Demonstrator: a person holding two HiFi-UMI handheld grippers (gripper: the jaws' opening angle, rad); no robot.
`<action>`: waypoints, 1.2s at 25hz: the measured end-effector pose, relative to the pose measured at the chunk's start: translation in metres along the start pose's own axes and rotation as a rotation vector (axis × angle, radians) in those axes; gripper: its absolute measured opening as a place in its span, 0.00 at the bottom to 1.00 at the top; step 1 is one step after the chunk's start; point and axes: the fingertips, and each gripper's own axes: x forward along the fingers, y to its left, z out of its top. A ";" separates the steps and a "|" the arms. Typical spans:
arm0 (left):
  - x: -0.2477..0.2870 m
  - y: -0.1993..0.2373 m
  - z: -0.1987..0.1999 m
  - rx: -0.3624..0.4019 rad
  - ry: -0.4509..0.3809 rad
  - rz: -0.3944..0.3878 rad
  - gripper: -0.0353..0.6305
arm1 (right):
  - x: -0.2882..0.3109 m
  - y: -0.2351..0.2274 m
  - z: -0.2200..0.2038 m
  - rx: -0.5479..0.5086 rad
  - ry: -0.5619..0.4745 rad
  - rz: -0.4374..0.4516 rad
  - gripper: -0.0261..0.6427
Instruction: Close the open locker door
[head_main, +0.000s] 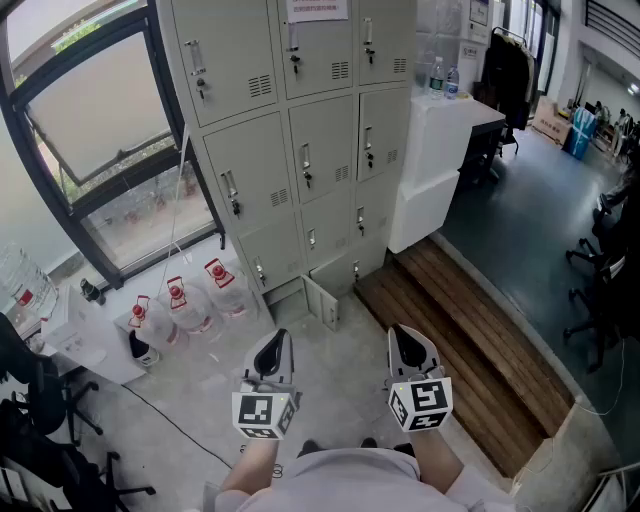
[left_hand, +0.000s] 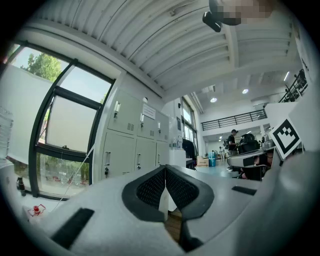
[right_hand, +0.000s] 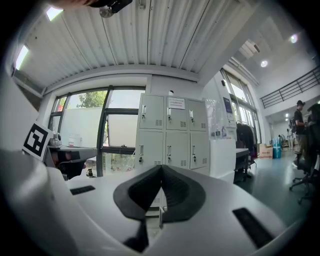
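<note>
Locker bank (head_main: 300, 150): grey, three columns wide, standing on the floor (head_main: 330, 350) against the wall, just right of a large window (head_main: 100, 130).

Open locker door (head_main: 323, 303): in the bottom row, near the middle of the bank's lower edge. The leaf is swung outward over the floor, roughly square to the bank's face. All other doors visible in the bank lie flush.

Left claw (head_main: 275, 340): held low over the floor in front of the bank, well apart from the open door, pointing toward it. Its own view shows the two jaws pressed together at the tips with nothing between them.

Right claw (head_main: 405, 335): level with the left one and near it, also well clear of the bank. Its jaws are likewise together and empty.

Surroundings: three large water bottles (head_main: 190, 305) with red caps lie on the floor at the bank's left corner, below the window. A wooden platform (head_main: 470, 340) runs along the floor from the bank's right corner. A white cabinet (head_main: 440, 160) abuts the bank's right side, with two small bottles on top.
</note>
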 end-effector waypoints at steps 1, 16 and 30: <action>0.000 -0.001 -0.001 0.000 0.002 0.000 0.07 | 0.000 -0.001 0.000 0.001 0.000 -0.001 0.06; 0.000 -0.004 -0.001 0.013 0.010 0.018 0.07 | -0.001 -0.006 0.002 0.015 -0.032 0.010 0.06; 0.014 -0.015 -0.013 0.017 0.048 0.034 0.07 | 0.003 -0.028 -0.019 0.048 0.021 0.013 0.06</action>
